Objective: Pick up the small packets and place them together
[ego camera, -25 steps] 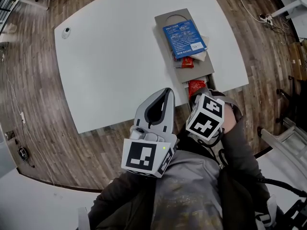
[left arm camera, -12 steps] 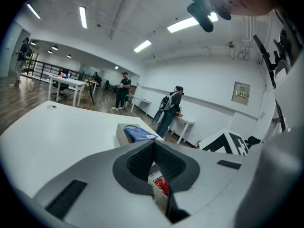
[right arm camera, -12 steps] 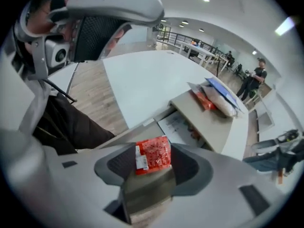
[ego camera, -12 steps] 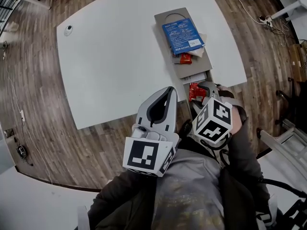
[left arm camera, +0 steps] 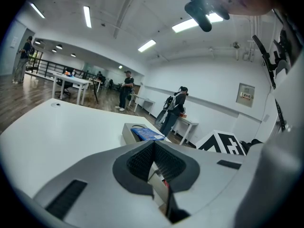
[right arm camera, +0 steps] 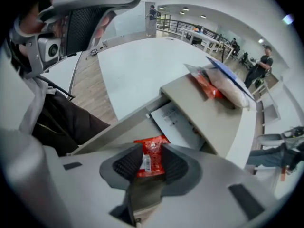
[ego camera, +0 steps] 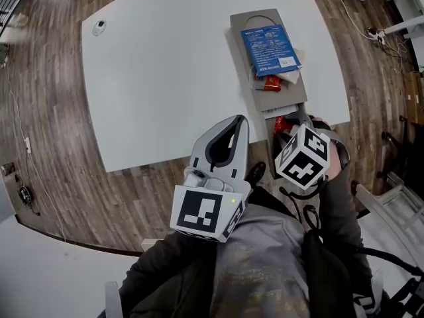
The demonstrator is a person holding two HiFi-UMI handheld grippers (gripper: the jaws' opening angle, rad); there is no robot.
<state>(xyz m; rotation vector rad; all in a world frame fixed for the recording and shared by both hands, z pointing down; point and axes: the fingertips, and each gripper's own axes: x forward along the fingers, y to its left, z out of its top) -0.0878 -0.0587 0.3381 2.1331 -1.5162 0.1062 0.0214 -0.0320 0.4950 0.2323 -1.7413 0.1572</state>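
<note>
A grey box (ego camera: 266, 99) stands on the white table (ego camera: 165, 78) with its drawer (right arm camera: 118, 127) pulled out toward me. On the box lie a blue packet (ego camera: 268, 48), a small red packet (ego camera: 268, 83) and a white packet (ego camera: 291, 77). Another red packet (right arm camera: 152, 158) lies in the drawer. My right gripper (right arm camera: 152, 151) points down into the drawer. Its jaws have just been closing and stand open with that red packet (ego camera: 279, 122) between them. My left gripper (ego camera: 233, 123) hangs shut and empty at the table's near edge.
A white printed sheet (right arm camera: 173, 122) lies in the drawer beyond the red packet. A small white object (ego camera: 99, 26) sits at the table's far left corner. Wooden floor surrounds the table. People and desks show far off in the left gripper view.
My right gripper has shifted a little over the drawer and now covers most of the red packet there. The left gripper has stayed where it was.
</note>
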